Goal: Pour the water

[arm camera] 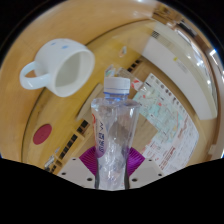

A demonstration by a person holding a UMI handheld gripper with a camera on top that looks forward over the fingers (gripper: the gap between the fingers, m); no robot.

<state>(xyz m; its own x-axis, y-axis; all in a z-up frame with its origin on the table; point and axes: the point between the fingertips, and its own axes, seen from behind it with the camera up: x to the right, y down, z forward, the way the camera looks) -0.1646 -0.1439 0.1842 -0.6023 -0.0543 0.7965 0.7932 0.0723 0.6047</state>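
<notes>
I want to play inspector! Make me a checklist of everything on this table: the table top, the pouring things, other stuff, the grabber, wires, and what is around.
Surface: a tan wooden table with a lighter band running across it.
Job's things: a clear plastic bottle with its white cap still on, tilted in the view; a white mug beyond it, apart from it, its inside looking empty.
Clutter: a printed paper sheet beside the bottle; a round dark red sticker on the table.
Gripper: gripper at the bottle's lower part; fingers hardly show.
Cables: nothing seen.
Surroundings: pale furniture past the table's far edge, too unclear to name.
</notes>
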